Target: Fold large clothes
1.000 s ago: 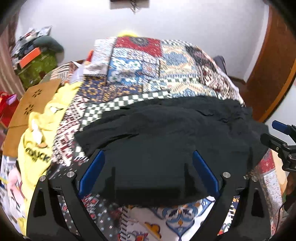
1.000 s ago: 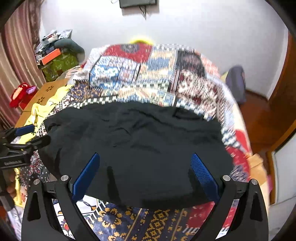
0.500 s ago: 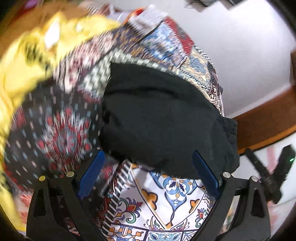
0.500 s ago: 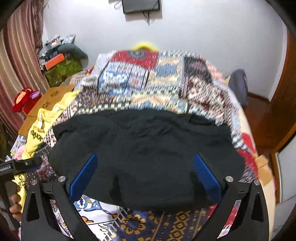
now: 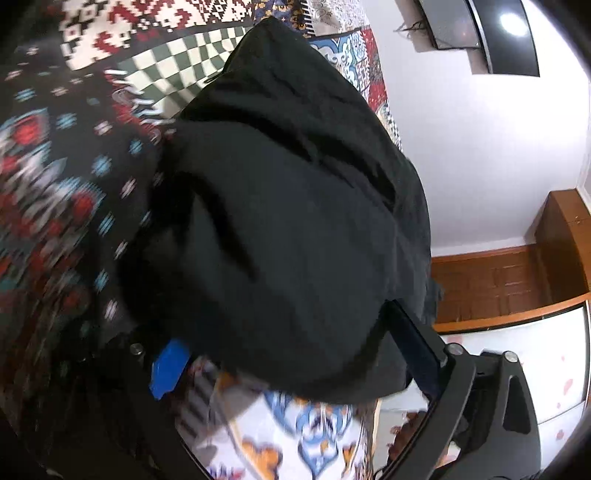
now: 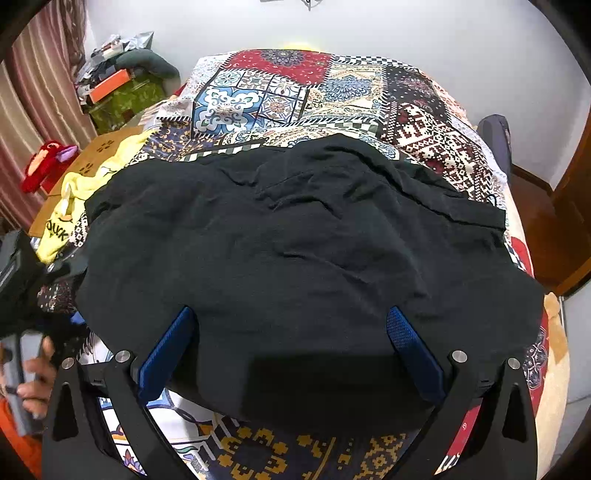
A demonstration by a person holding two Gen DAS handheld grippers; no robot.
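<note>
A large black garment (image 6: 295, 258) lies spread across the patchwork bedspread (image 6: 280, 88). It also fills the left wrist view (image 5: 288, 229), tilted and seen from its left end. My right gripper (image 6: 291, 332) is open, its blue pads (image 6: 410, 350) over the garment's near edge. My left gripper (image 5: 291, 343) is open at the garment's left corner, with one blue pad (image 5: 168, 365) beside the cloth edge. The left gripper body (image 6: 22, 273) shows at the left edge of the right wrist view, held by a hand.
A yellow shirt (image 6: 74, 206) lies on the bed's left side beside a cardboard box (image 6: 99, 147). Clutter and a green bag (image 6: 122, 99) stand by the curtain. A wooden door (image 6: 569, 221) is at the right, and a wall TV (image 5: 484, 33) hangs above.
My left gripper has swung left and rolled, closing in on the garment's left corner. My right gripper stays open and has dipped slightly toward the near edge.
</note>
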